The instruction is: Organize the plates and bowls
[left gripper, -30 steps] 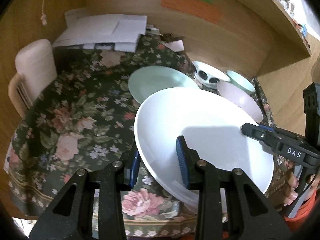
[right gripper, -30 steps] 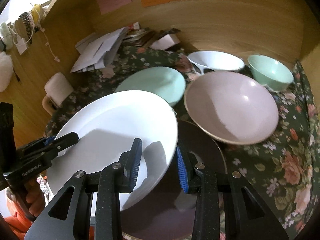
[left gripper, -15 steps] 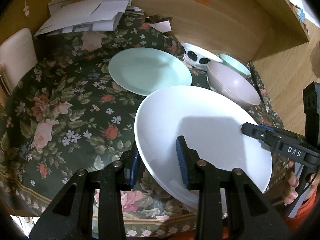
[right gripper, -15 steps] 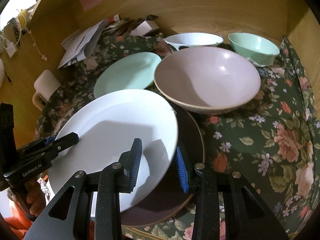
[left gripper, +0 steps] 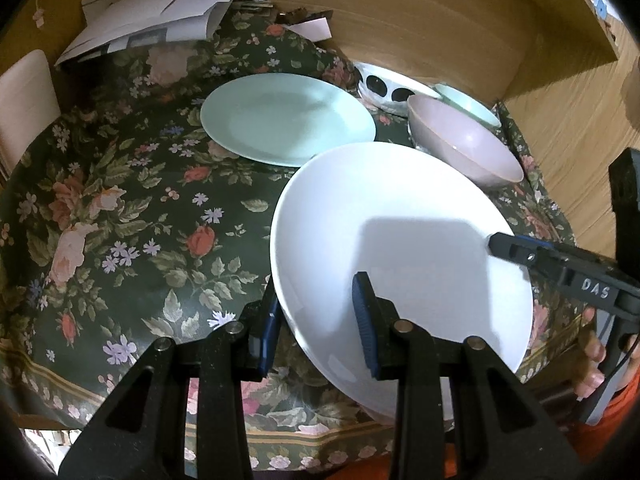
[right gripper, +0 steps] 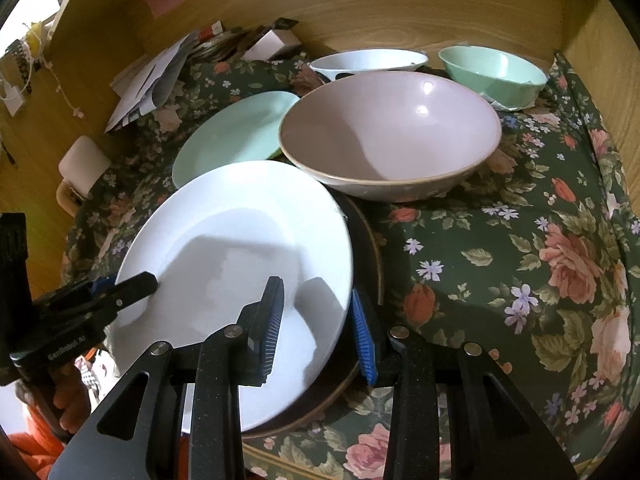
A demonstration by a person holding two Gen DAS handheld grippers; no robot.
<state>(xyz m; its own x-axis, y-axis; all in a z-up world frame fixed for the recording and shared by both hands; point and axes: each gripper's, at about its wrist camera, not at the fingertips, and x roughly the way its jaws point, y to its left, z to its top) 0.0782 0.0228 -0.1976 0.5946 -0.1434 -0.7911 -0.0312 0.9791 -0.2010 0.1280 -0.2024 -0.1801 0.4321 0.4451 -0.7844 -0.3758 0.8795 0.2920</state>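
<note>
While both grippers grip the same white plate [left gripper: 400, 248], its rim runs between each pair of blue pads: the left gripper [left gripper: 316, 320] pinches the plate's left edge, one pad under the rim and one on the upper face, and the right gripper [right gripper: 318, 326] pinches the right edge the same way, with one pad on the face and one outside the rim. Under the plate, just past the right gripper's outer pad, lies a dark plate [right gripper: 366, 240] with a thin pale rim; whether the white plate touches it I cannot tell. Ahead of the right jaws sits a pink bowl [right gripper: 390, 136], its near wall just beyond the white plate's far edge. Further ahead stand a white bowl [right gripper: 366, 60] and a mint bowl [right gripper: 492, 70] — both close to the wooden back wall [right gripper: 400, 4]. Ahead of the left jaws, slightly to their left, a mint plate [left gripper: 286, 118] lies flat on the floral tablecloth [left gripper: 120, 208]. Folded papers [left gripper: 160, 16] lie at the far left corner — well apart from the dishes.
</note>
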